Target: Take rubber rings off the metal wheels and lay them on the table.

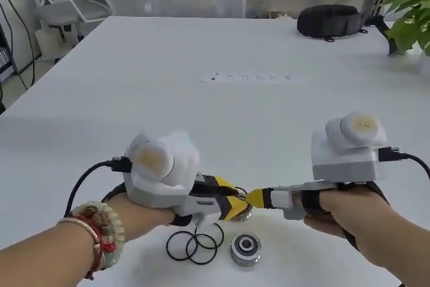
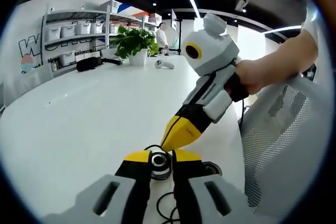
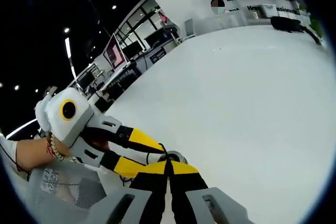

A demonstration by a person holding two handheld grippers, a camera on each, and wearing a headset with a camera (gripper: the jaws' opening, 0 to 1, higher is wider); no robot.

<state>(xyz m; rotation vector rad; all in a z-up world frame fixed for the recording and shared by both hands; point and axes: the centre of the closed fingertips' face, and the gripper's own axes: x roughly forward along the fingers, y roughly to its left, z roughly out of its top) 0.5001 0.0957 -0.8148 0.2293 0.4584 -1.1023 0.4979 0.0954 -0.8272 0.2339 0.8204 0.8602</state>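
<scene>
Left claw clamps a metal wheel; right claw is pinched closed, tips touching that wheel. Loose rings lie on the table.

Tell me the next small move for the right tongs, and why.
Probably pull the right tongs gently away: their tips are shut at the rim of the metal wheel clamped in the left tongs, seemingly pinching its rubber ring.

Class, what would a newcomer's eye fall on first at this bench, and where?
Low in the head view, the left gripper clamps a metal wheel while the right gripper, jaws together, noses up to it. Nearer the person, black rubber rings lie beside a second wheel on the white table.
</scene>
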